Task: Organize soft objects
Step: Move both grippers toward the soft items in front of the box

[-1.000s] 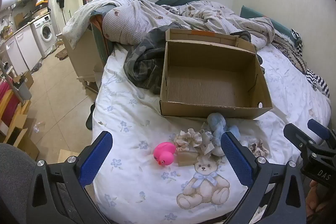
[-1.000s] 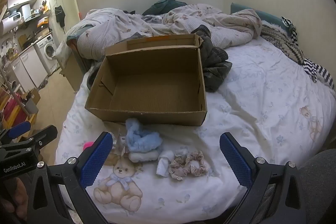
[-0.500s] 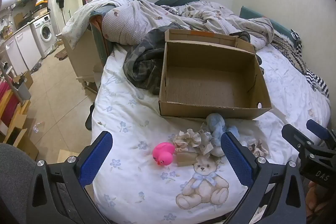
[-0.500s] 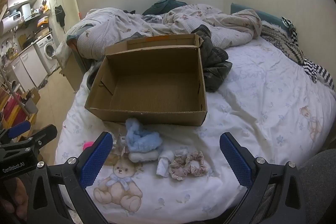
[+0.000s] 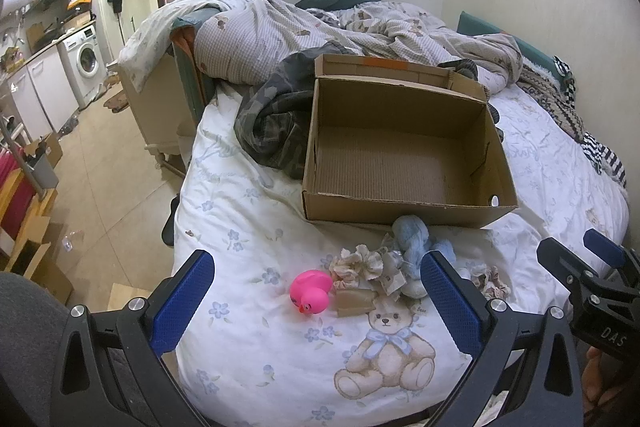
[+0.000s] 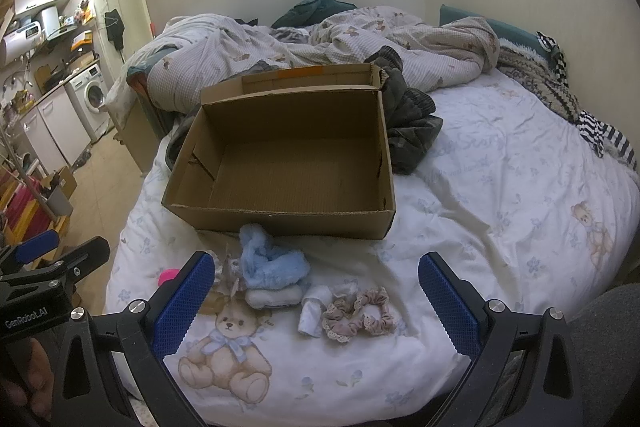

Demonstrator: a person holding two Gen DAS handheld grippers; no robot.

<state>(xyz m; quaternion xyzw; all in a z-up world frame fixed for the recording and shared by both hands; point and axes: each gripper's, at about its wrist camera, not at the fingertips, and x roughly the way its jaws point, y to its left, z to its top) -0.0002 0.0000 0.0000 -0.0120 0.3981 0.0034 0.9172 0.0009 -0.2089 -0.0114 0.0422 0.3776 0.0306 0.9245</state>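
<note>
Both the left hand-held gripper (image 5: pixel 316 291) and the right hand-held gripper (image 6: pixel 316 291) hover with jaws apart over the bed (image 6: pixel 500 195), the pink rubber duck (image 5: pixel 311 291) and scrunchies (image 6: pixel 356 315) lying before the cardboard box (image 6: pixel 288 215).

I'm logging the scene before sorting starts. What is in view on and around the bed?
cardboard box: 1, brown, open and empty, mid-bed
fluffy item: 1, light blue, in front of the box
white roll: 1, white, beside the scrunchie
scrunchie: 1, pinkish beige with lace trim, near bed edge
rubber duck: 1, pink, left of the pile
ruffled fabric pieces: a few, cream, beside the duck
dark jacket: 1, grey-green, behind the box
duvet: 1, checked, rumpled at back
washing machine: 1, white, far left
left gripper: 1, blue pads, open
right gripper: 1, blue pads, open
</note>
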